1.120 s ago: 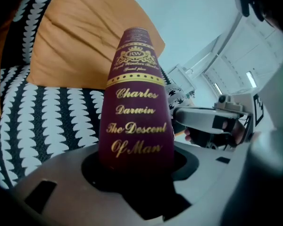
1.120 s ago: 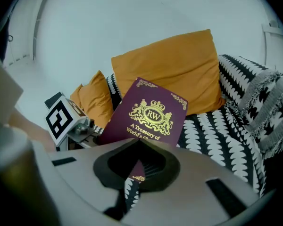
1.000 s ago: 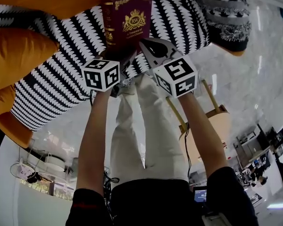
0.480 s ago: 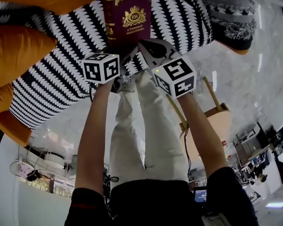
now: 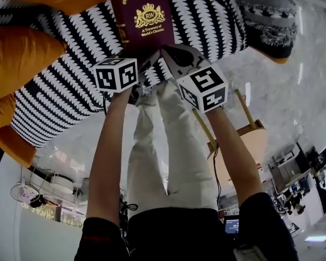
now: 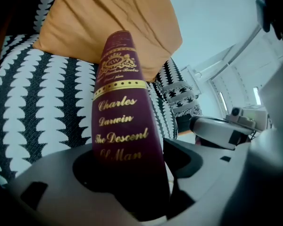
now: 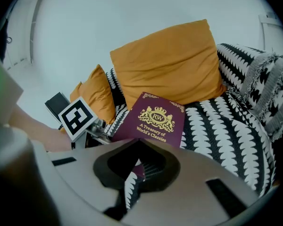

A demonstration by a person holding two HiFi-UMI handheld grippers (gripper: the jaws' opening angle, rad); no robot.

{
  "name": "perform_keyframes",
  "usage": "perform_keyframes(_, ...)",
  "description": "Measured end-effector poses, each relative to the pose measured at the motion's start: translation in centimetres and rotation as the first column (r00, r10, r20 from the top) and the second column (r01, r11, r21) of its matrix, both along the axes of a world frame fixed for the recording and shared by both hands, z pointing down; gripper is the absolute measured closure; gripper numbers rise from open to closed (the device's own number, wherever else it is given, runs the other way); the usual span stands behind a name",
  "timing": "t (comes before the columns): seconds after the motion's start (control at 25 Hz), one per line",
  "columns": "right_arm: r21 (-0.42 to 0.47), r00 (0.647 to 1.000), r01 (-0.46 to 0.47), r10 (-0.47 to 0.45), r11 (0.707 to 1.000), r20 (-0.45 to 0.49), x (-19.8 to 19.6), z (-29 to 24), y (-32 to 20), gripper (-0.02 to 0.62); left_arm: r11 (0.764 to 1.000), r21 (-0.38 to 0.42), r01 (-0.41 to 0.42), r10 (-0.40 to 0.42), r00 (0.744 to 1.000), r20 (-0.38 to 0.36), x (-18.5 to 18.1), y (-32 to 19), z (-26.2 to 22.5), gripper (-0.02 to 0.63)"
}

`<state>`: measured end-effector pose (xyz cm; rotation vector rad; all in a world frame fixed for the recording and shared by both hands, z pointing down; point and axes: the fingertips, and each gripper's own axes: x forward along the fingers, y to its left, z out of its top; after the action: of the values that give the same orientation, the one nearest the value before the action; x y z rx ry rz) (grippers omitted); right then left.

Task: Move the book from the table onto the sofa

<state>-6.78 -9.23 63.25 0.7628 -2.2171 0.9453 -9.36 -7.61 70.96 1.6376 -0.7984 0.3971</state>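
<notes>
The maroon book (image 5: 144, 23) with a gold crest lies cover up on the black-and-white patterned sofa seat (image 5: 60, 86), against an orange cushion (image 7: 170, 65). My left gripper (image 5: 144, 64) is at the book's near left corner. In the left gripper view the spine (image 6: 120, 121) stands between the jaws, which are opening, with a gap showing beside the right jaw. My right gripper (image 5: 165, 50) is shut, its tips (image 7: 137, 141) over the book's (image 7: 153, 119) near edge; whether they pinch it I cannot tell.
A second orange cushion (image 5: 19, 58) lies at the sofa's left. A fringed throw (image 5: 261, 15) hangs over the right arm. A round wooden stool (image 5: 244, 145) stands on the marble floor to the right of the person's legs (image 5: 157, 156).
The book has slid farther onto the seat and now lies flatter. The left marker cube has shifted slightly; the right gripper has stayed put.
</notes>
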Motion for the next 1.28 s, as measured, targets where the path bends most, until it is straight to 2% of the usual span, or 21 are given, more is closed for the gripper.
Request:
perform_keyframes(0.2,-0.003,1.0,0.003,-0.003,1.0,0.001,0.2,0.3,-0.2,0.578,1.0,-0.002,0.008,-0.008,0.998,0.065,-0.4,-0.2,1.0,0.234)
perform_keyframes(0.4,-0.009,1.0,0.008,-0.008,1.0,0.002,0.3,0.6,0.2,0.578,0.999,0.041,0.022,-0.03,0.98,0.199,-2.0,-0.2,2.0,0.146)
perform_keyframes(0.72,-0.013,1.0,0.013,-0.013,1.0,-0.001,0.6,1.0,0.5,0.578,0.996,0.078,0.048,-0.07,0.946,0.316,-4.6,0.1,2.5,0.121)
perform_keyframes(1.04,-0.01,1.0,0.015,-0.015,1.0,0.0,0.8,1.0,0.7,0.578,0.996,0.085,0.036,-0.062,0.943,0.328,-4.7,0.3,2.2,0.123)
perform_keyframes(1.16,-0.008,1.0,0.016,-0.016,1.0,-0.004,0.9,0.7,1.1,0.578,0.995,0.097,0.006,-0.039,0.937,0.346,-4.8,0.7,1.4,0.124)
perform_keyframes(1.28,-0.002,1.0,0.014,-0.014,1.0,-0.006,0.8,0.1,1.2,0.578,0.995,0.103,-0.014,-0.021,0.943,0.332,-4.8,0.8,0.3,0.126)
